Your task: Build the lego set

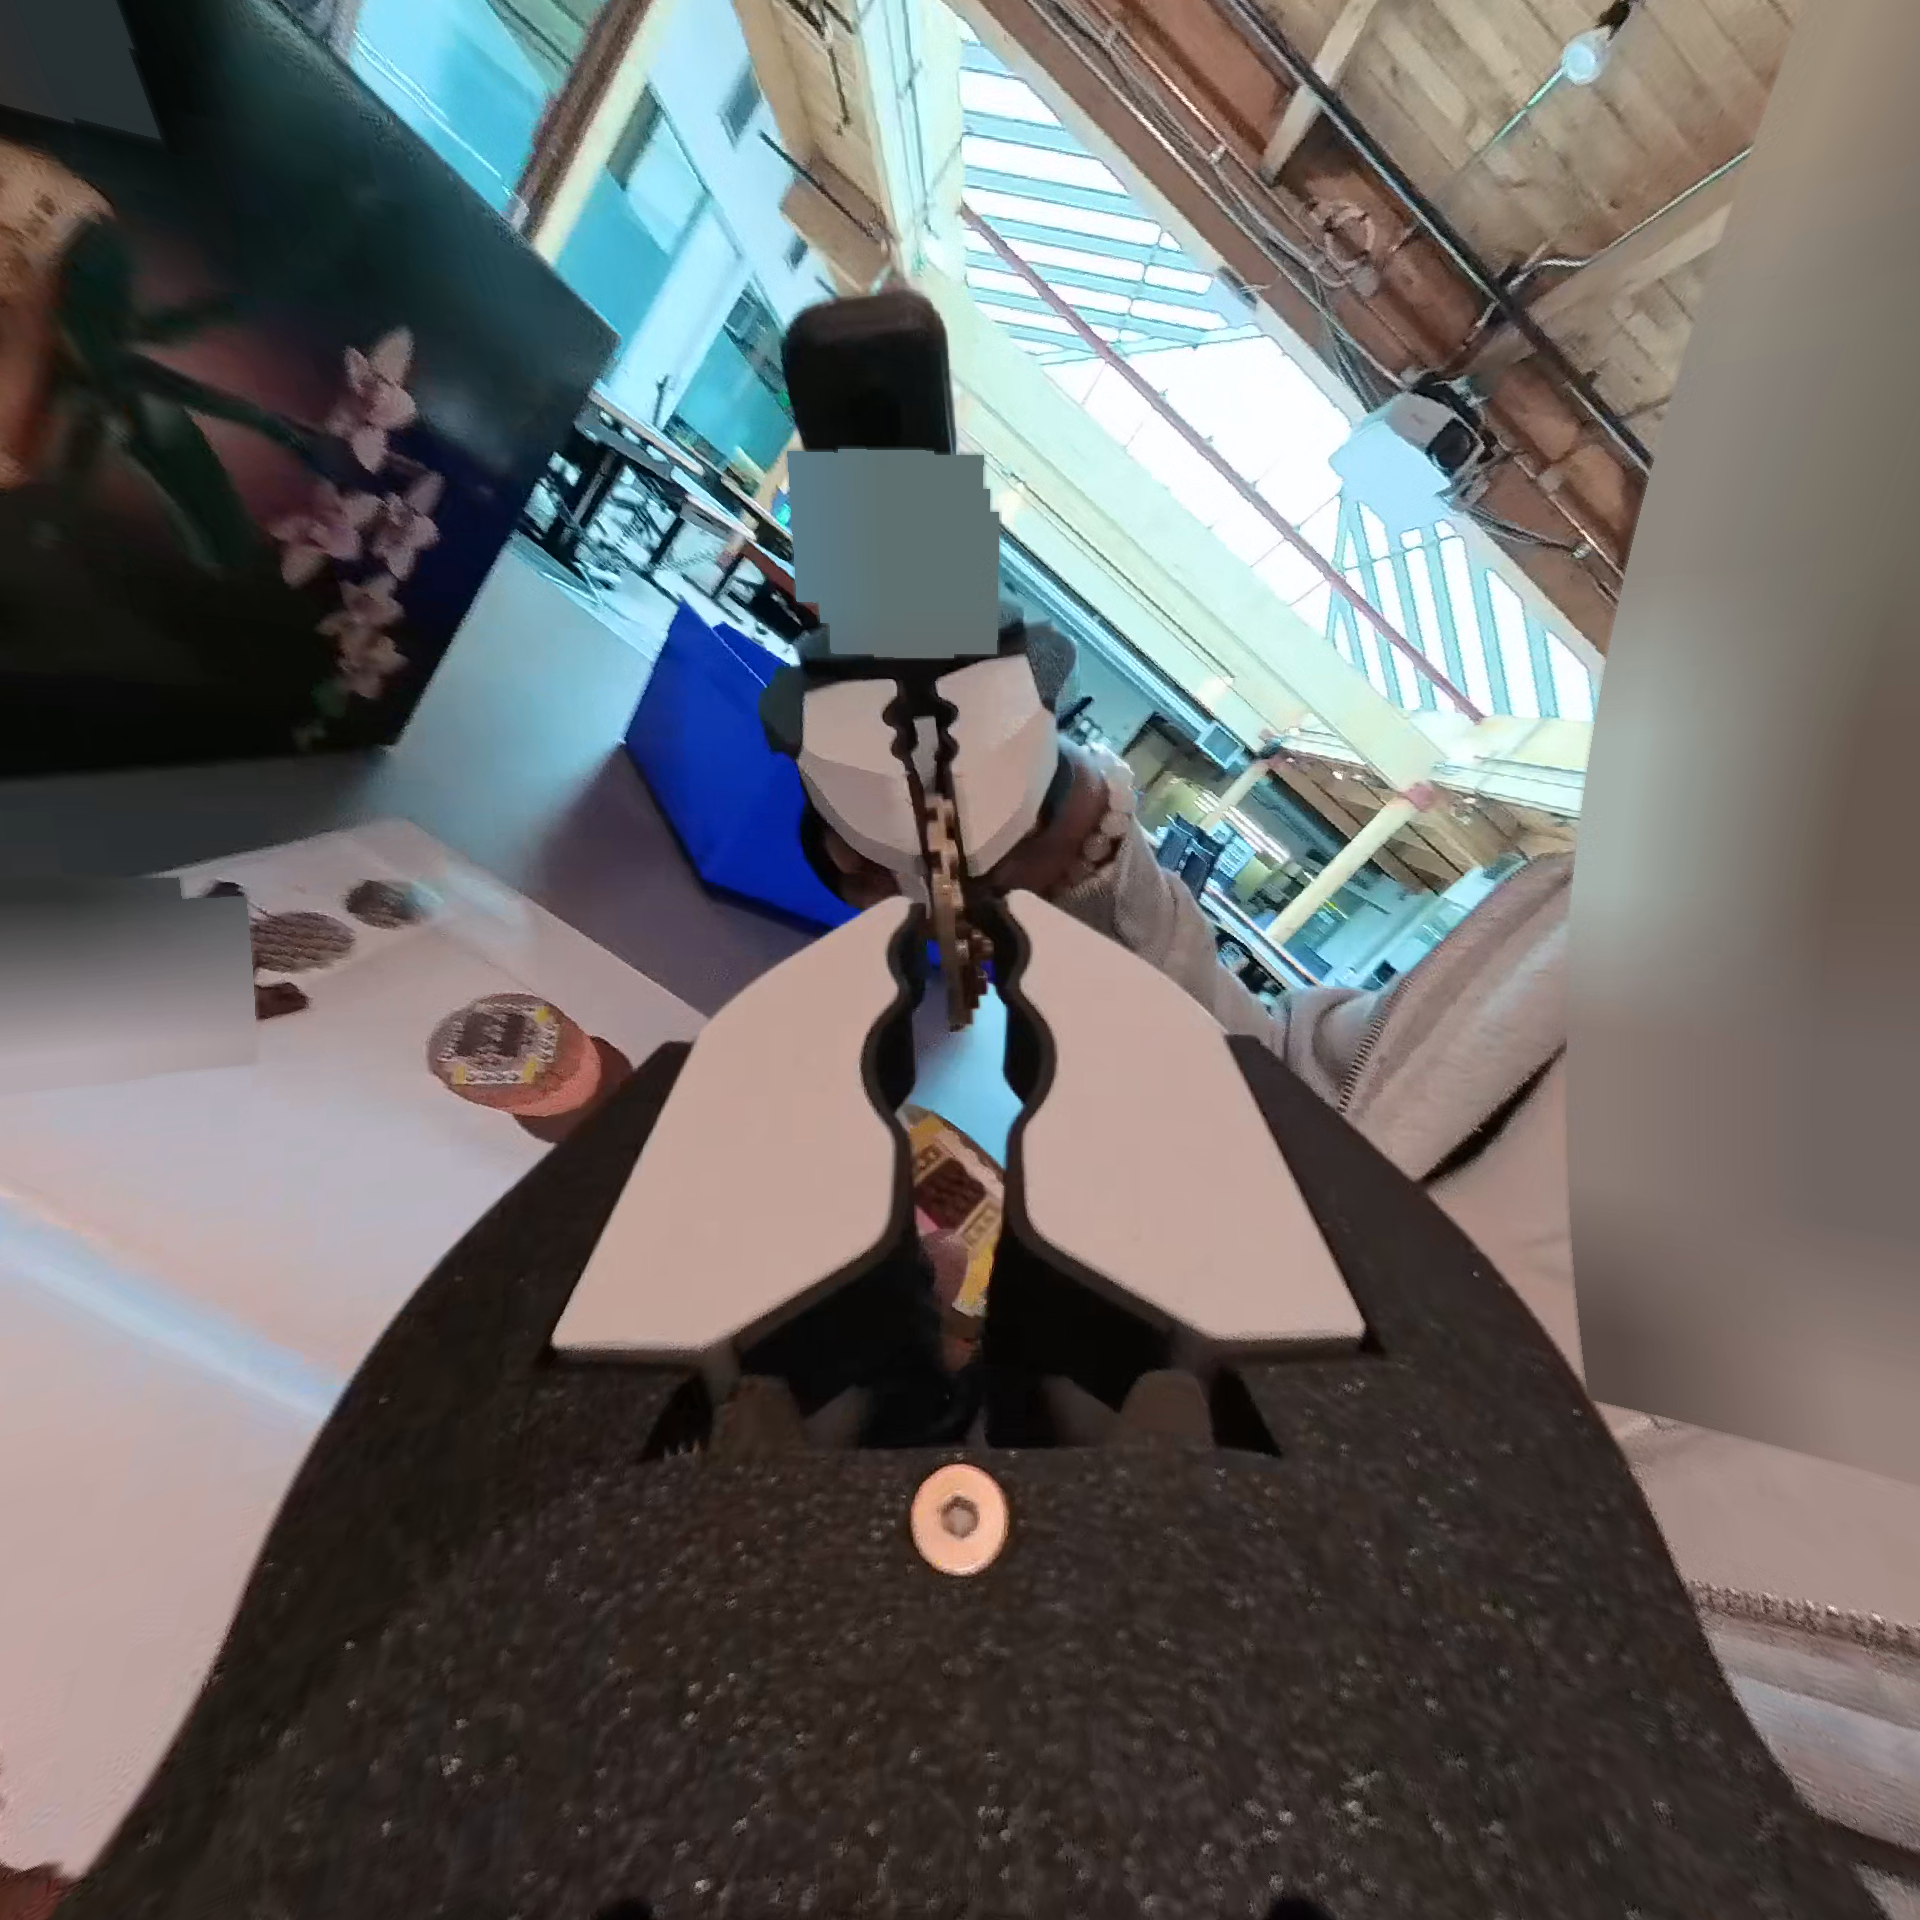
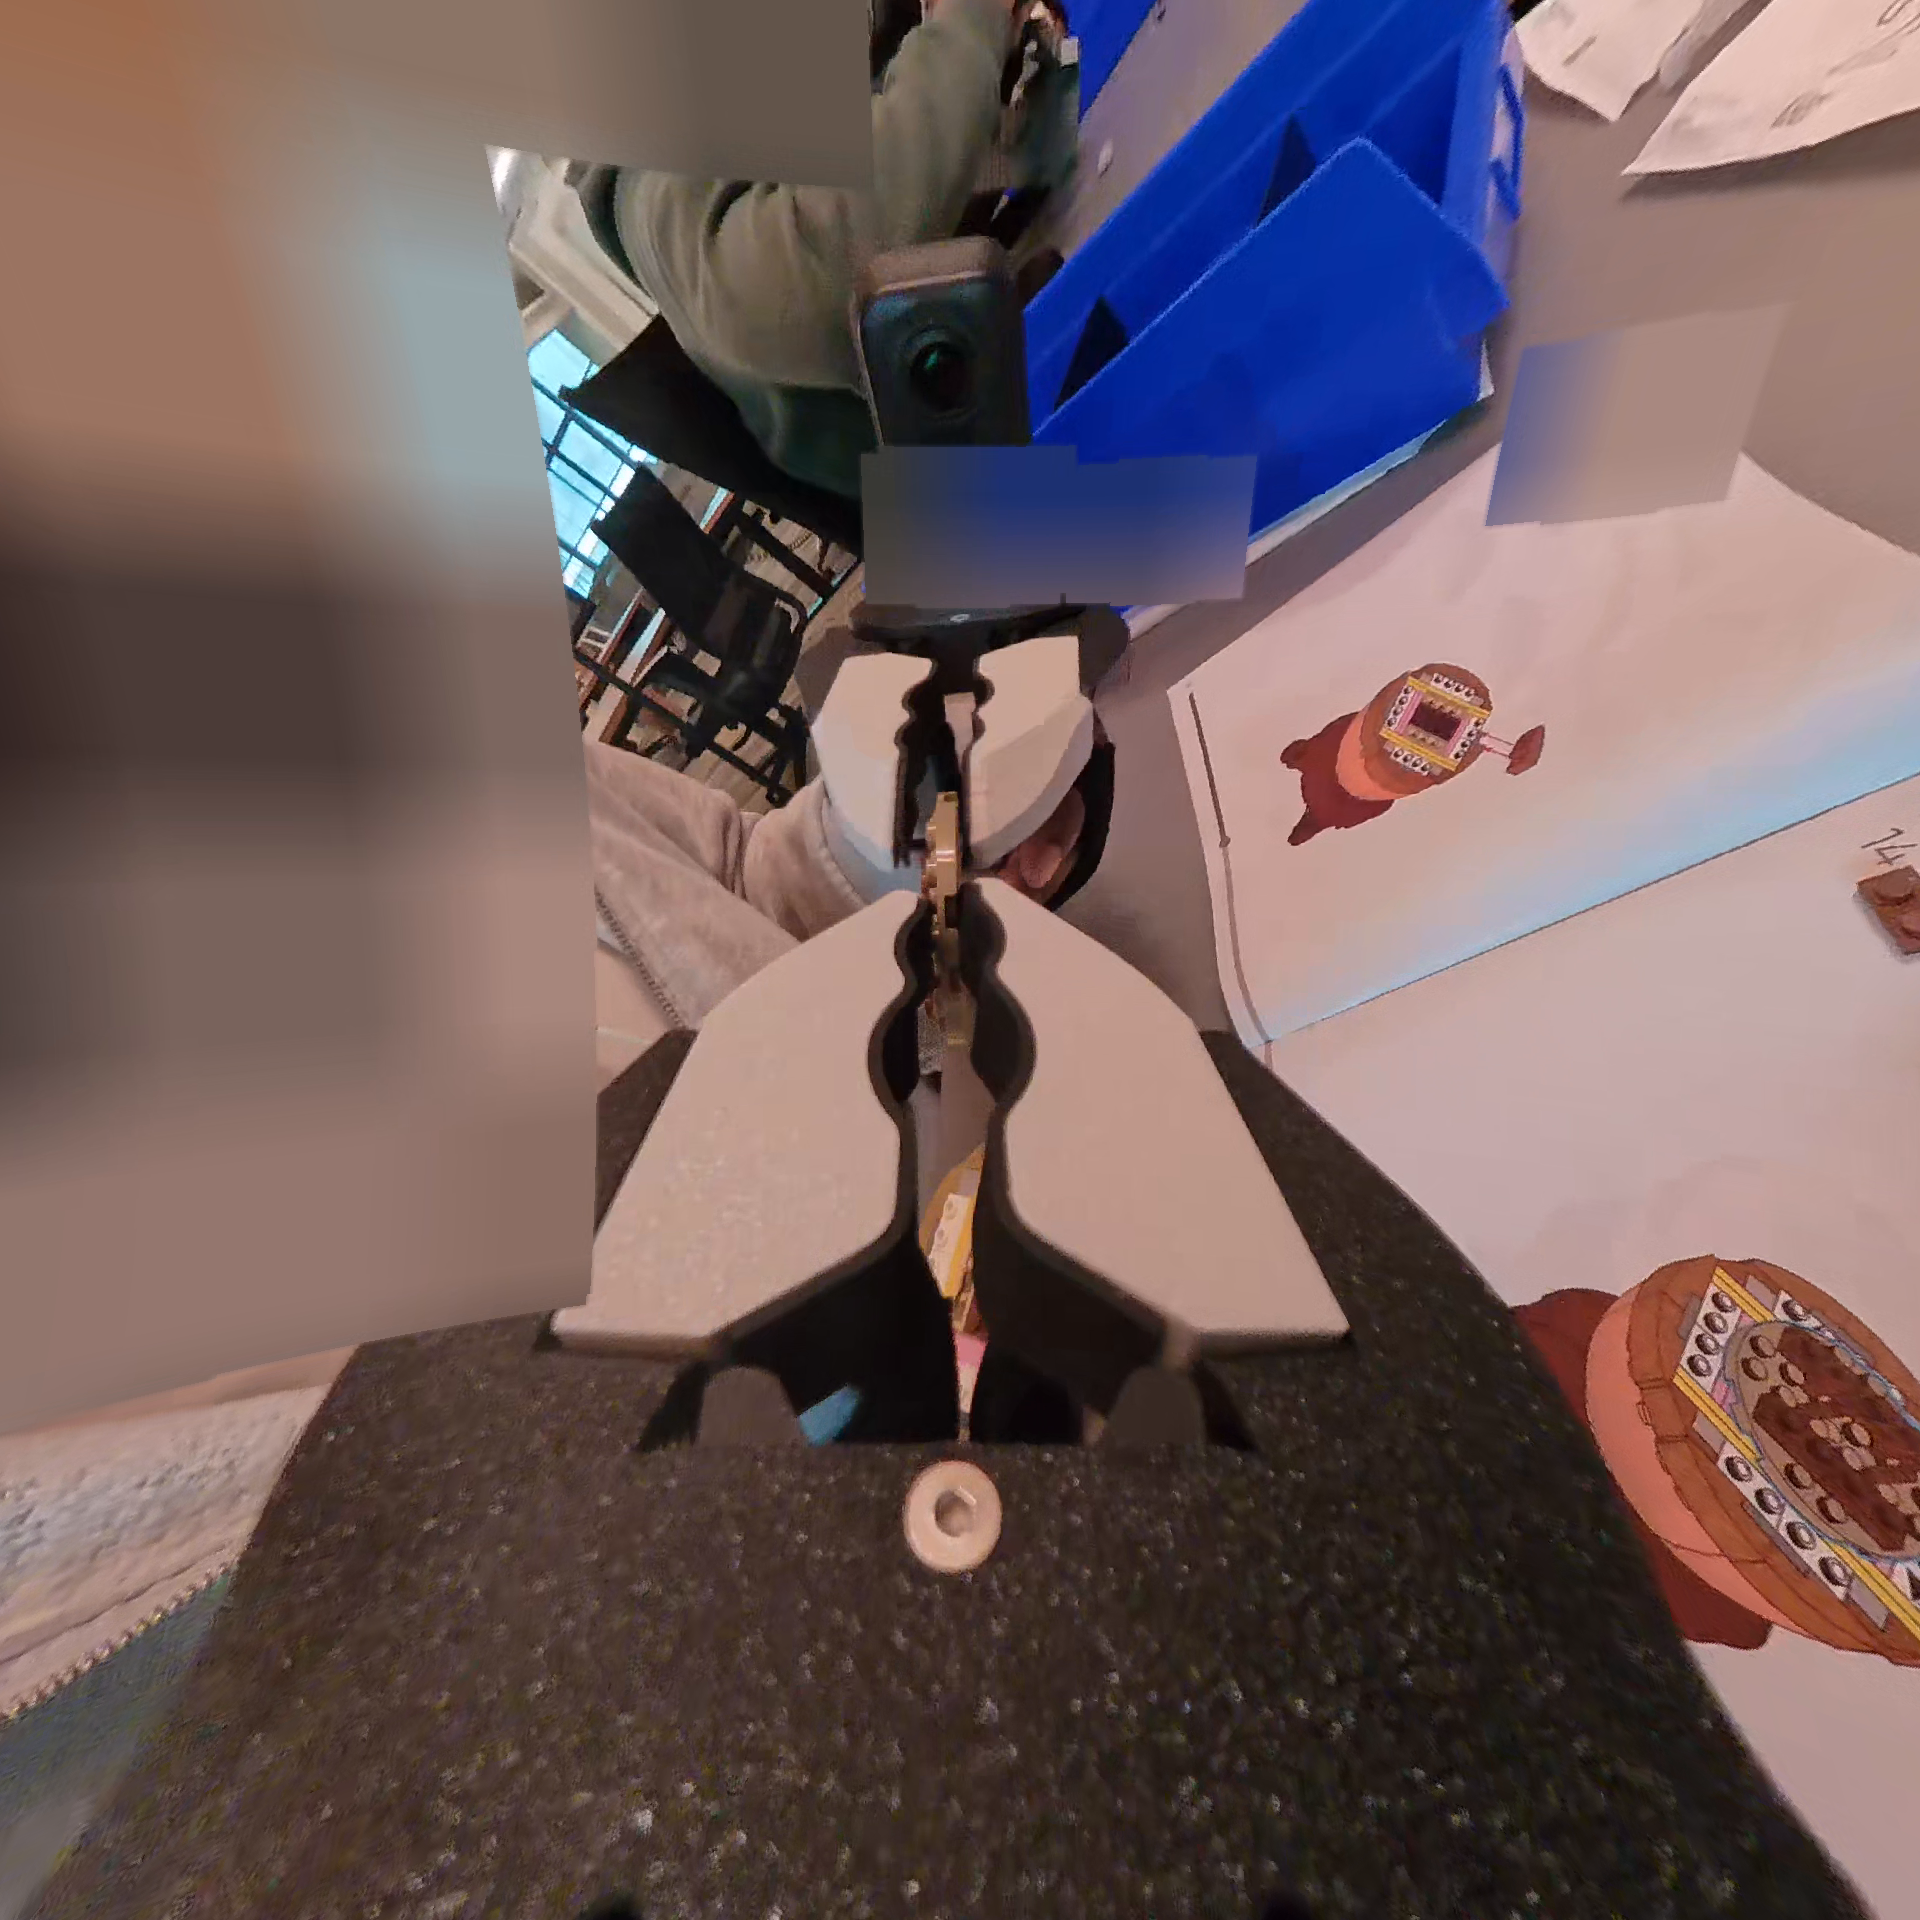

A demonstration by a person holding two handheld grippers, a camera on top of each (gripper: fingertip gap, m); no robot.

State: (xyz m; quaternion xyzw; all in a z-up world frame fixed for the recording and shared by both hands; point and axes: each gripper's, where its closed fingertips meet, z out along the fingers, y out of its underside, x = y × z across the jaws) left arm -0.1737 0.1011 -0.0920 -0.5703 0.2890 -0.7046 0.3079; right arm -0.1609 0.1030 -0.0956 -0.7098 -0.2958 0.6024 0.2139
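Lego plates (image 1: 951, 935), a thin tan-and-brown stack seen edge-on, sit up in the air between the two grippers, well above the counter (image 1: 156, 1299). Left gripper (image 1: 961, 930) has its fingers (image 1: 821, 1049) pinched on the near end of the stack, and right gripper (image 2: 943, 914) is clamped on the far end, so they face each other nose to nose. My guess is that's a squeeze-together hold: each side braces the stack so the studs can seat without anything flexing.

Below the stack, the instruction sheet (image 2: 1558, 935) lies flat on the counter with its round brown pot drawings facing up, probably for checking the step. Off to the side of the stack there's a blue parts bin (image 2: 1299, 312), close enough to grab from. A dark box with pink flowers (image 1: 260, 468) stands beyond the sheet.
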